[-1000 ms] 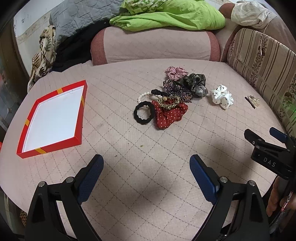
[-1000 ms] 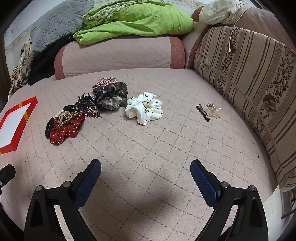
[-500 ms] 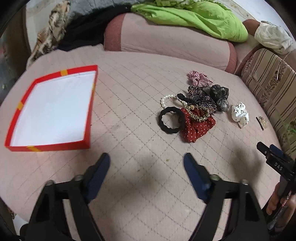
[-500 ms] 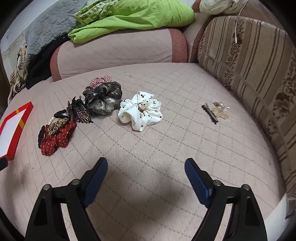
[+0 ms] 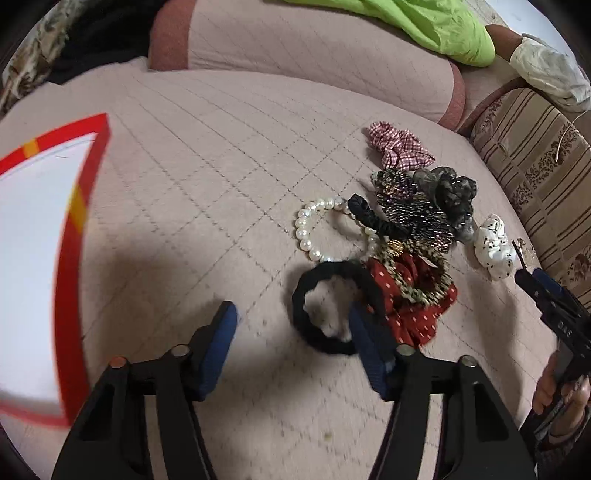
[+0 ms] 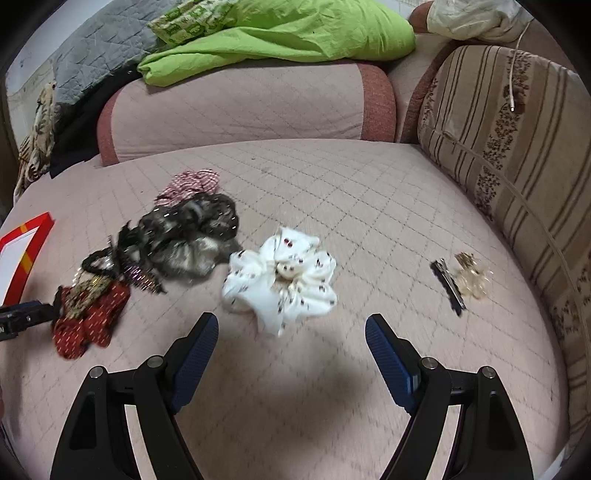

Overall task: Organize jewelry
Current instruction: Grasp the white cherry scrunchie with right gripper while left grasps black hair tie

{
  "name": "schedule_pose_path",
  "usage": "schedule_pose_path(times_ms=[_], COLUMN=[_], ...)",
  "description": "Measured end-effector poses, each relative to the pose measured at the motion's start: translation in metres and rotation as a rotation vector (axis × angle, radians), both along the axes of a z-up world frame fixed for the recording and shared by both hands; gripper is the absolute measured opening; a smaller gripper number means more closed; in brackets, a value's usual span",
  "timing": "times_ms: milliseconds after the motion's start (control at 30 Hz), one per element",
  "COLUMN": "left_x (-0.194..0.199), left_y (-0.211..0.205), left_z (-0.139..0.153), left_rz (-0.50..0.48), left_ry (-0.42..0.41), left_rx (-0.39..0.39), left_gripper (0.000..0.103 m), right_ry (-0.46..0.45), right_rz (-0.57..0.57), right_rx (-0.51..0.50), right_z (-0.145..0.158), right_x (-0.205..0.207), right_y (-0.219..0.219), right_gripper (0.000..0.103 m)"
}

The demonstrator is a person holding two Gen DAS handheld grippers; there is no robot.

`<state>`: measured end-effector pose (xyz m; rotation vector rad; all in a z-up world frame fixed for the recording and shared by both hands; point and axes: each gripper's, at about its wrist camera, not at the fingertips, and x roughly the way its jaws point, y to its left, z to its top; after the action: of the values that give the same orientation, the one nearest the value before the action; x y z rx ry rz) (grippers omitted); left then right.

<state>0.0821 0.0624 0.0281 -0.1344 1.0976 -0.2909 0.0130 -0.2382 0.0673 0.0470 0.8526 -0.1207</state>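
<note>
A pile of hair ties lies on the pink quilted seat. A black hair tie [image 5: 334, 304] lies in front, with a pearl bracelet [image 5: 314, 229], a red dotted scrunchie [image 5: 417, 314] and darker scrunchies [image 5: 443, 192] behind it. My left gripper [image 5: 291, 325] is open and empty; its right finger overlaps the black tie's edge. A white dotted scrunchie [image 6: 282, 284] lies just ahead of my open, empty right gripper [image 6: 291, 336]. The red scrunchie also shows in the right wrist view [image 6: 90, 314]. A red box with a white inside [image 5: 70, 236] lies to the left.
A black hair clip [image 6: 448, 282] and a gold clip [image 6: 471, 278] lie to the right near the striped cushion [image 6: 509, 147]. A green cloth [image 6: 280, 33] and a grey quilt [image 6: 96, 62] lie on the backrest. The right gripper shows in the left wrist view [image 5: 546, 291].
Both grippers have moved forward and lower toward the pile. The left one has come up to the black hair tie; the right one has neared the white scrunchie. Both stay open.
</note>
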Motion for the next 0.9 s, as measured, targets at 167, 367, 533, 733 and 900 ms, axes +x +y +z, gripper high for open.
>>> schedule_pose_path(times_ms=[167, 367, 533, 733, 900], left_x=[0.012, 0.009, 0.008, -0.008, -0.032], left_y=[-0.001, -0.010, -0.013, -0.019, -0.008], left_z=[0.000, -0.005, -0.004, 0.018, 0.044], left_rz=[-0.032, -0.047, -0.039, -0.041, -0.021], left_ry=[-0.014, -0.027, -0.004, -0.048, -0.086], left_rx=[-0.043, -0.002, 0.004, 0.011, -0.019], left_gripper=[0.048, 0.021, 0.006, 0.006, 0.006], right_ry=[0.020, 0.053, 0.093, 0.081, 0.047], right_rz=[-0.004, -0.021, -0.021, -0.010, 0.011], right_rx=[0.020, 0.007, 0.035, 0.116, 0.165], right_z=[-0.012, -0.026, -0.035, -0.022, 0.000], right_x=[0.027, 0.045, 0.047, 0.032, 0.005], right_y=[-0.004, 0.001, 0.001, -0.003, 0.002], right_gripper=[0.086, 0.086, 0.042, 0.018, 0.018])
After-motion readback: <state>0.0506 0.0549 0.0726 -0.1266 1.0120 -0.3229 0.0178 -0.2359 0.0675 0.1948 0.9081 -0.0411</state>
